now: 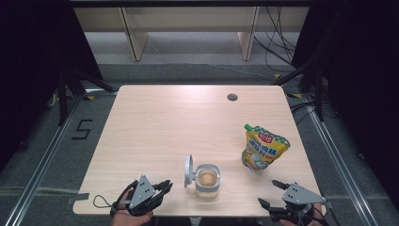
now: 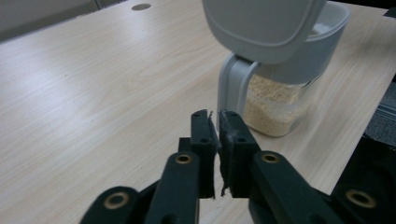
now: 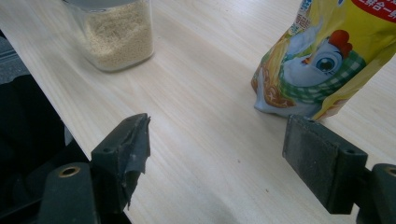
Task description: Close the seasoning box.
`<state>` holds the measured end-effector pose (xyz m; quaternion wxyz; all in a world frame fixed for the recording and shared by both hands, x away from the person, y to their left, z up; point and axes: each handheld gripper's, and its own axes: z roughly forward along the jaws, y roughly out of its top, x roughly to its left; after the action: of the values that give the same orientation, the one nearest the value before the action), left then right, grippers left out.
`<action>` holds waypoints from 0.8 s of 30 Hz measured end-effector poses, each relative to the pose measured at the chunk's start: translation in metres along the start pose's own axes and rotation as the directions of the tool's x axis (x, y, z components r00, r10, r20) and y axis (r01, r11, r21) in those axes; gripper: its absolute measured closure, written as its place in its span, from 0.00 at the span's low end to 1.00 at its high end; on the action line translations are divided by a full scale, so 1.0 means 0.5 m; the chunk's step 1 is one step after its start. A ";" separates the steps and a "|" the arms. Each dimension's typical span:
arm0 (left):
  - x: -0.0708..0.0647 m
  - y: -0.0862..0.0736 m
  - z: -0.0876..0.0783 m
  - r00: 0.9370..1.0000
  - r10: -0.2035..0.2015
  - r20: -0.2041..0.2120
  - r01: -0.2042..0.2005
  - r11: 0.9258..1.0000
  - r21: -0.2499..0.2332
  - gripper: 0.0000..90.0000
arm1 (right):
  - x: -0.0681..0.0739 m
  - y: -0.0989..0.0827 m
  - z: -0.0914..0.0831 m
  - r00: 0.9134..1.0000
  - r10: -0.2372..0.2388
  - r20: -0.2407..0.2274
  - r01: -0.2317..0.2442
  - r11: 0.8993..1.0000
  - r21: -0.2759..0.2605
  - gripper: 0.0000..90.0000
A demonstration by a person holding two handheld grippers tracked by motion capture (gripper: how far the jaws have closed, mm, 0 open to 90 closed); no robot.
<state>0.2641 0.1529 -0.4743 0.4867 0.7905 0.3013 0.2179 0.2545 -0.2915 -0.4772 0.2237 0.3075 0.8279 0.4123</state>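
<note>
High view: a small clear jar (image 1: 207, 181) standing near the front edge of the pale wooden surface (image 1: 164, 122), grey lid (image 1: 188, 170) flipped up on its left side, mouth open, tan granules inside. To the right and a little farther back, a yellow spouted pouch (image 1: 263, 148), upright and leaning, well apart from the jar. A round hole (image 1: 232, 97) near the far edge. Left gripper (image 1: 165, 185) at the front left, pointing toward the jar, jaws together with nothing between them, tips near the jar but apart from it. Right gripper (image 1: 271, 193) at the front right corner, jaws spread wide and empty, pouch beyond them.

Left gripper view: jaws of the left gripper (image 2: 218, 125) closed on each other, only a thin slit left, holding nothing. Just past the tips, the hinge strap and raised lid (image 2: 261, 25) of the jar (image 2: 280, 105), not touched. Seen here and not from above: clear lower wall with granules filling it to about mid-height, grey upper rim, underside of the lid.

Right gripper view: jaws of the right gripper (image 3: 217, 144) wide apart, bare surface between them. Pouch (image 3: 322, 60) ahead toward the right jaw, close behind it, contact impossible to judge. Printed cartoon chicken and green check pattern visible. Jar (image 3: 116, 37) at upper left, off to the side and well clear.
</note>
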 end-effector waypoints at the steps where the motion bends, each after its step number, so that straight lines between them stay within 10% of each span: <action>1: 0.004 0.006 -0.002 0.999 0.052 -0.001 -0.052 0.999 -0.003 0.96 | 0.001 0.000 -0.001 1.000 0.005 -0.001 -0.005 1.000 0.000 0.27; 24: -0.019 0.077 0.029 0.996 0.078 0.034 -0.077 0.996 -0.039 0.99 | 0.003 -0.002 -0.002 1.000 0.004 -0.005 -0.004 1.000 0.005 0.28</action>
<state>0.2766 0.1237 -0.4462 0.4980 0.7959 0.2576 0.2281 0.2523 -0.2913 -0.4777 0.2201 0.3087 0.8288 0.4116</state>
